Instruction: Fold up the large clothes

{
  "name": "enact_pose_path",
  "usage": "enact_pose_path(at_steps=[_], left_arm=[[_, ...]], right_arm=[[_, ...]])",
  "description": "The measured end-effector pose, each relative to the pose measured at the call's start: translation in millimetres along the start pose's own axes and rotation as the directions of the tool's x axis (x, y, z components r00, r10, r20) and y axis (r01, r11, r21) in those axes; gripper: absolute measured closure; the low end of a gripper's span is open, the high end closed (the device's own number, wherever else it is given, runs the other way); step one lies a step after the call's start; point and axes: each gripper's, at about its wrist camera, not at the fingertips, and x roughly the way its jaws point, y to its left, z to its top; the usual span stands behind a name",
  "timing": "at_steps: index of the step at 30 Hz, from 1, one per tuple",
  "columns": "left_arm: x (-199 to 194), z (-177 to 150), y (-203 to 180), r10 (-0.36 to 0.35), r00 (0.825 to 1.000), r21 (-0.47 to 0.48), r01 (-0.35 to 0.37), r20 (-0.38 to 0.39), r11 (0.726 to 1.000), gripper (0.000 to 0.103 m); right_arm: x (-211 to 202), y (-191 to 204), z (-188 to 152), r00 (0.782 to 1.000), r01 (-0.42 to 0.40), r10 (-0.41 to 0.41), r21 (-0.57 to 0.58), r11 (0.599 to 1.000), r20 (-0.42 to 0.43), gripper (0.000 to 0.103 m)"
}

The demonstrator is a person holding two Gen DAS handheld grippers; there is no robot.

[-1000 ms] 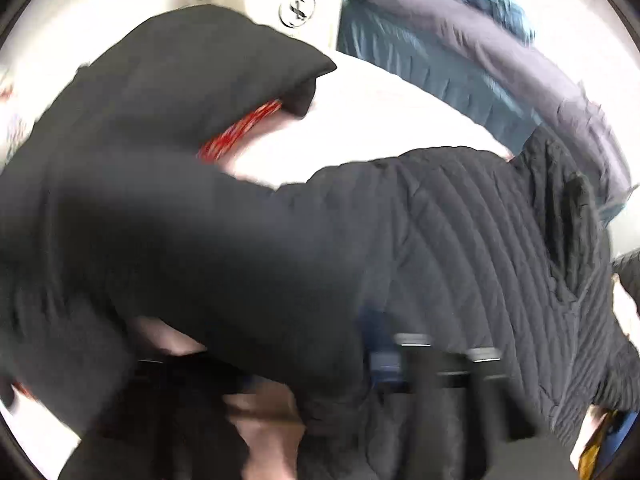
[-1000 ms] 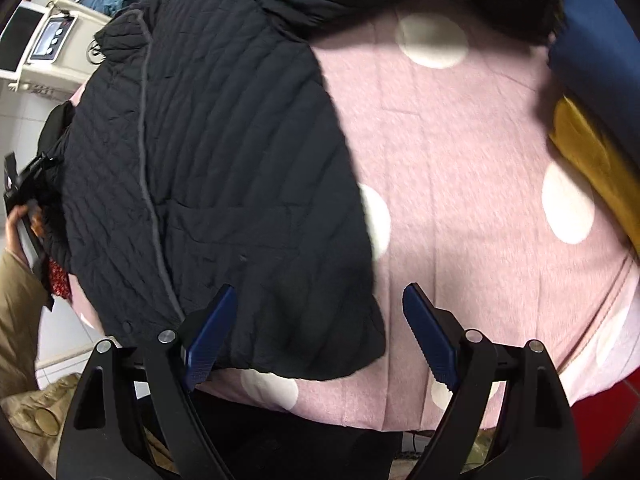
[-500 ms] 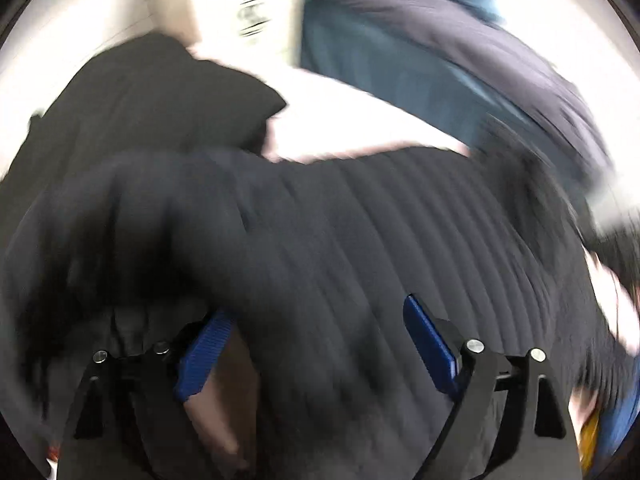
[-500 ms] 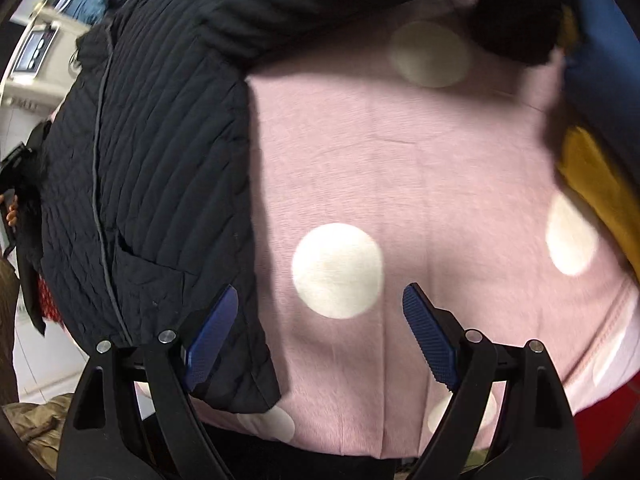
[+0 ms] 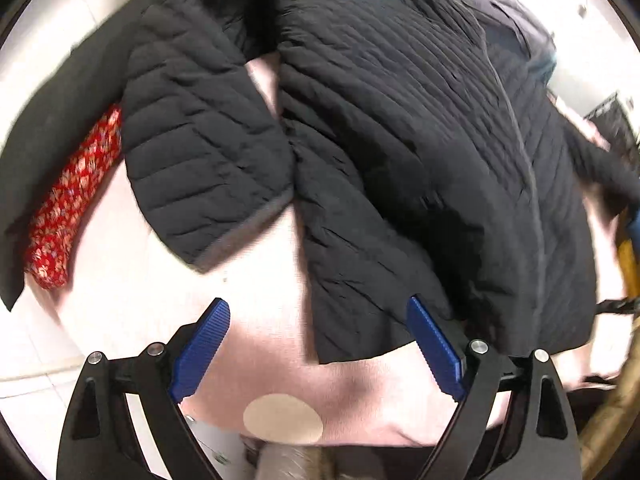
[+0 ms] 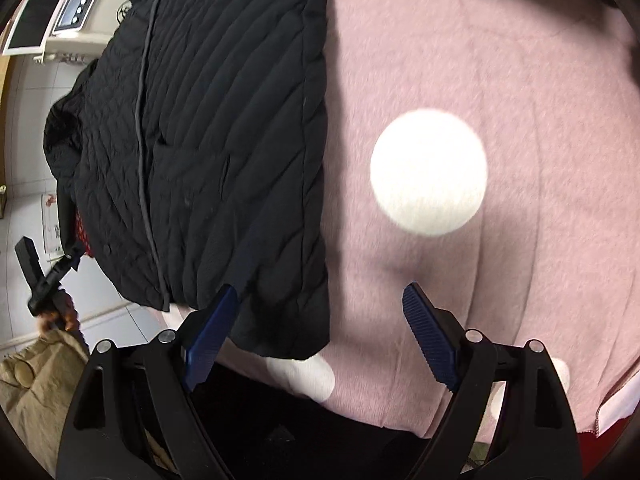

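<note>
Across the pink dotted bedcover (image 6: 520,80), the largest surface in both views, lies the black quilted jacket (image 6: 224,128), spread flat with its long axis running from the near hem away toward the collar, its zip line tracing that axis. Seen from the right wrist, the jacket occupies the left half of the cover, its straight side edge running away from the camera and its near hem corner reaching down between the fingers of the right gripper (image 6: 320,332); these stand wide and hold nothing, the left one over the hem, the right one over bare cover. Seen from the left wrist, the jacket (image 5: 420,140) fills the upper right, with one sleeve (image 5: 200,160) laid out to the left, apart from the body at its cuff. The left gripper (image 5: 316,352) has just been opening; its fingers are wide and empty, the hem corner lying between them without being pressed. A red patterned cloth (image 5: 72,200) shows beyond the sleeve. Both grippers sit at the hem end, so the next fold likely starts there; the left one appears nearer the loose sleeve, the right one nearer the side edge.
</note>
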Motion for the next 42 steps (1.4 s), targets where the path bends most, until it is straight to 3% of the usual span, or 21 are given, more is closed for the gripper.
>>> enact_pose_path(at_steps=[4, 8, 11, 14, 16, 17, 18, 20, 21, 22, 24, 26, 27, 28, 29, 31, 32, 33, 36, 41, 42], left_arm=[[15, -10, -56, 0.113, 0.993, 0.281, -0.119, 0.038, 0.952, 0.016], [24, -27, -76, 0.173, 0.982, 0.418, -0.188, 0.072, 0.889, 0.018], [39, -21, -70, 0.241, 0.969, 0.445, -0.239, 0.052, 0.863, 0.043], [37, 5, -55, 0.139, 0.990, 0.292, -0.133, -0.001, 0.947, 0.070], [25, 23, -23, -0.004, 1.000, 0.026, 0.005, -0.012, 1.000, 0.082], [18, 25, -4, -0.070, 0.997, -0.116, 0.071, 0.013, 0.991, 0.082], [10, 24, 19, -0.127, 0.991, -0.263, 0.136, 0.051, 0.955, 0.083], [0, 3, 68, -0.207, 0.967, -0.528, 0.254, 0.148, 0.811, 0.083], [2, -13, 85, -0.230, 0.956, -0.613, 0.295, 0.185, 0.733, 0.083], [8, -37, 108, -0.246, 0.945, -0.717, 0.326, 0.217, 0.616, 0.083], [17, -75, 137, -0.206, 0.957, -0.841, 0.281, 0.206, 0.463, 0.083], [29, -117, 160, -0.256, 0.937, -0.915, 0.304, 0.237, 0.267, 0.074], [27, -127, 165, -0.227, 0.953, -0.933, 0.256, 0.199, 0.252, 0.079], [21, -131, 168, -0.181, 0.970, -0.935, 0.211, 0.163, 0.287, 0.078], [11, -125, 168, -0.147, 0.978, -0.910, 0.192, 0.147, 0.369, 0.076], [-2, -108, 161, -0.137, 0.980, -0.858, 0.194, 0.146, 0.475, 0.055], [-5, -104, 154, -0.139, 0.977, -0.842, 0.209, 0.160, 0.497, 0.042], [-8, -94, 149, -0.146, 0.973, -0.824, 0.227, 0.176, 0.519, 0.019], [-11, -65, 126, -0.202, 0.952, -0.753, 0.306, 0.231, 0.583, 0.007], [38, -37, 95, -0.285, 0.957, -0.712, 0.241, 0.059, 0.660, 0.007], [45, -36, 89, -0.286, 0.957, -0.713, 0.231, 0.044, 0.662, 0.015]], right_arm=[[4, 8, 3, 1.000, 0.012, -0.013, -0.023, 1.000, -0.025, 0.019], [1, 15, -5, 0.999, 0.043, -0.044, -0.059, 0.997, -0.016, 0.019], [-1, 8, -8, 0.999, 0.044, -0.044, -0.030, 0.999, -0.006, 0.019], [-2, 1, -7, 1.000, 0.030, -0.030, -0.009, 1.000, -0.007, 0.019], [-1, 6, -6, 0.999, 0.037, -0.037, -0.031, 0.999, -0.009, 0.019], [-1, 9, -5, 0.999, 0.039, -0.039, -0.042, 0.998, -0.013, 0.019], [1, 13, -5, 0.999, 0.040, -0.041, -0.051, 0.998, -0.017, 0.019], [1, 15, -6, 0.999, 0.042, -0.043, -0.064, 0.997, -0.019, 0.019], [0, 14, -7, 0.999, 0.041, -0.042, -0.061, 0.997, -0.018, 0.019], [0, 12, -8, 0.999, 0.035, -0.036, -0.044, 0.998, -0.017, 0.019], [0, 2, -8, 1.000, 0.019, -0.019, -0.001, 1.000, -0.018, 0.019], [0, -10, -8, 1.000, -0.010, 0.011, 0.052, 0.999, -0.018, 0.019], [1, -13, -8, 1.000, -0.019, 0.020, 0.067, 0.998, -0.017, 0.019], [1, -15, -8, 0.999, -0.027, 0.029, 0.077, 0.997, -0.018, 0.019], [2, -15, -7, 0.999, -0.034, 0.036, 0.078, 0.996, -0.022, 0.019], [9, -12, -5, 0.998, -0.050, 0.053, 0.062, 0.997, -0.046, 0.019], [14, -7, -4, 0.996, -0.058, 0.061, 0.049, 0.997, -0.065, 0.019], [18, -4, -3, 0.994, -0.066, 0.069, 0.036, 0.997, -0.083, 0.019], [39, 13, -3, 0.989, -0.081, 0.081, 0.004, 0.997, -0.125, 0.019], [50, 30, 8, 0.991, -0.084, 0.082, -0.013, 0.996, -0.105, 0.023], [50, 35, 9, 0.992, -0.087, 0.085, -0.017, 0.996, -0.094, 0.047]])
